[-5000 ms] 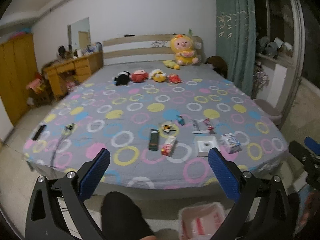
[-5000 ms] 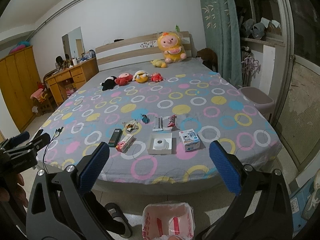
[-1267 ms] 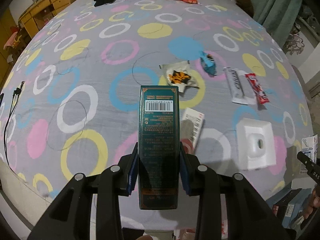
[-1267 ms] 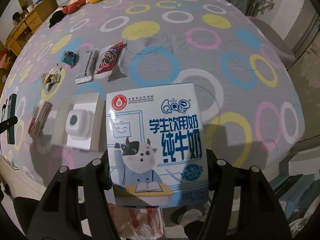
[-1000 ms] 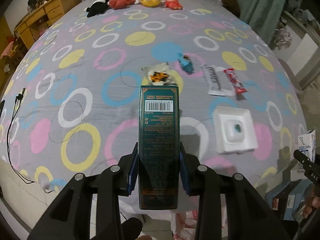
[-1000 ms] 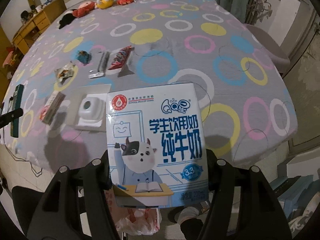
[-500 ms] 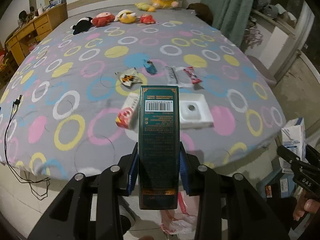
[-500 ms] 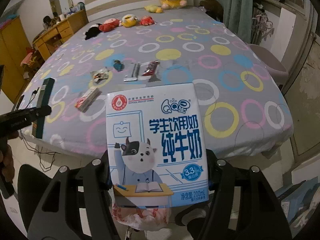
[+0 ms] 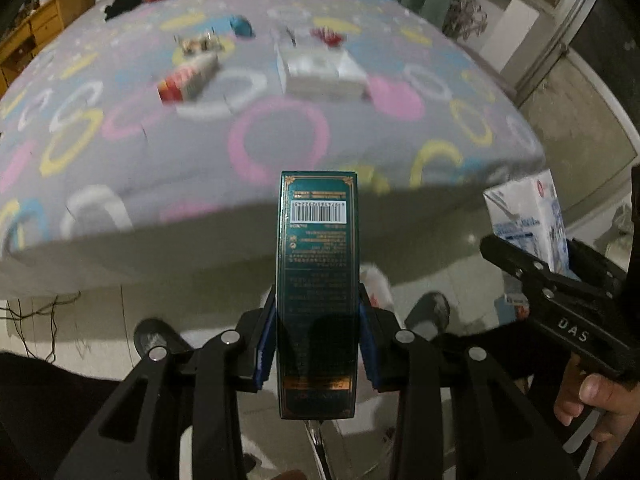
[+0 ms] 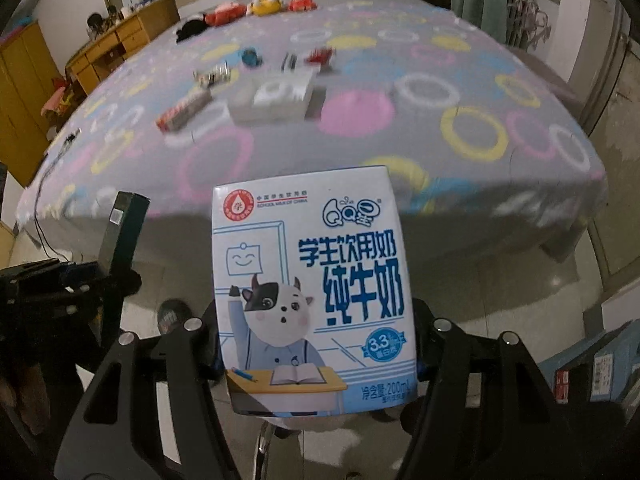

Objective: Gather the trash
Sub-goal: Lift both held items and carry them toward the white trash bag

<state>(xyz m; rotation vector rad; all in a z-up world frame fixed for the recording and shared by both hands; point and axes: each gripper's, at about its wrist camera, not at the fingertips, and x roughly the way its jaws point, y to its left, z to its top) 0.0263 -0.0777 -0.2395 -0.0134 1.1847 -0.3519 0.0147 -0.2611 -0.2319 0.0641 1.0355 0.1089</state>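
Note:
My left gripper (image 9: 318,340) is shut on a tall dark green box (image 9: 318,280) with a barcode, held upright past the foot of the bed. My right gripper (image 10: 316,354) is shut on a white and blue milk carton (image 10: 314,292) with a cartoon cow. From the left wrist view the carton (image 9: 528,216) and right gripper (image 9: 560,280) appear at the right; the green box (image 10: 124,232) shows at the left in the right wrist view. Both are over the floor. A rim of the trash bin (image 10: 264,446) peeks out below the carton.
On the ringed bedspread (image 9: 280,136) lie a white foam tray (image 9: 320,72), a red and white packet (image 9: 186,80), snack wrappers (image 9: 198,42) and a blue wrapper (image 9: 242,26). A shoe (image 9: 430,310) stands on the tiled floor. Boxes (image 10: 592,364) sit at the right.
Both grippers have drawn back from over the bed and dropped lower, still gripping the green box and the milk carton. The bed edge now lies ahead, with floor beneath.

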